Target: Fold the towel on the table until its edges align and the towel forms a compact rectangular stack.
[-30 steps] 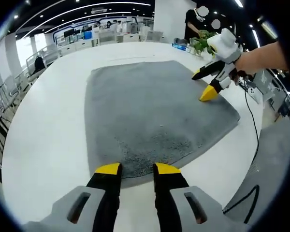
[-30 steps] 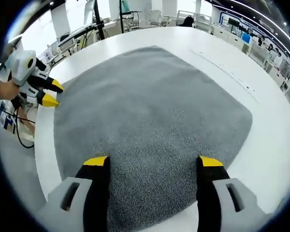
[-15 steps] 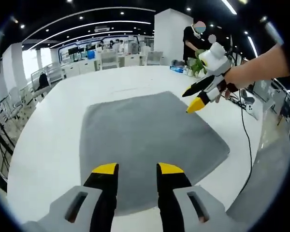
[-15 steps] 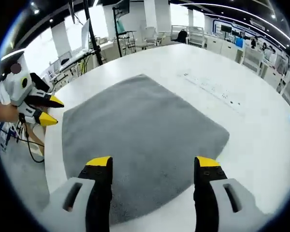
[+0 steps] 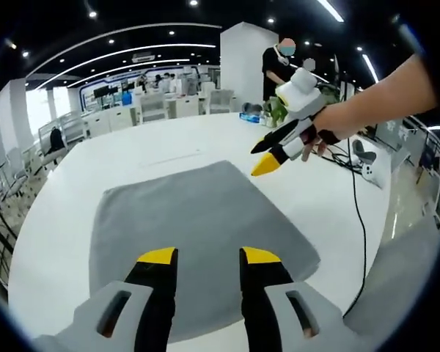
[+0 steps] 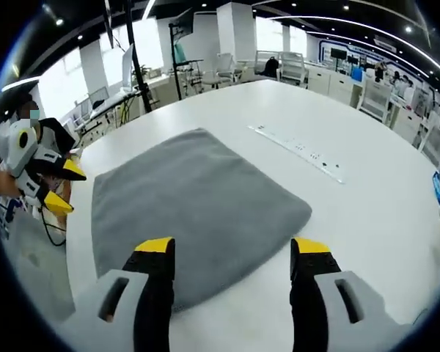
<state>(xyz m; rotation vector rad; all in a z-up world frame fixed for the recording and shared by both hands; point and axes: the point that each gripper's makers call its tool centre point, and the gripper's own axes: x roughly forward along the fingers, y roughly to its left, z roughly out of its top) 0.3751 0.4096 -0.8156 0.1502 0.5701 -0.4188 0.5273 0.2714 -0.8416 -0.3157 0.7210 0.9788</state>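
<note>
A grey towel (image 5: 191, 235) lies spread flat on the white table (image 5: 66, 220), and in the right gripper view the towel (image 6: 183, 213) shows as one flat rectangle. My left gripper (image 5: 209, 257) hangs above its near edge, jaws apart, nothing between them. My right gripper (image 6: 232, 248) is held above another edge, jaws wide open and empty. A hand brings the right gripper (image 5: 268, 154) in from the right, above the towel's far corner. Beyond the table's left edge I see the left gripper (image 6: 62, 187), tips apart.
A thin strip with small marks (image 6: 297, 150) lies on the table (image 6: 367, 213) beyond the towel. A black cable (image 5: 356, 220) trails over the table's right edge. A potted plant (image 5: 275, 110) and a standing person (image 5: 279, 70) are at the far side. Desks and chairs stand behind.
Both cameras have risen and pulled back, so the towel looks smaller. The right gripper, low at the towel's far edge a second ago, is now up in the air. The towel still lies flat.
</note>
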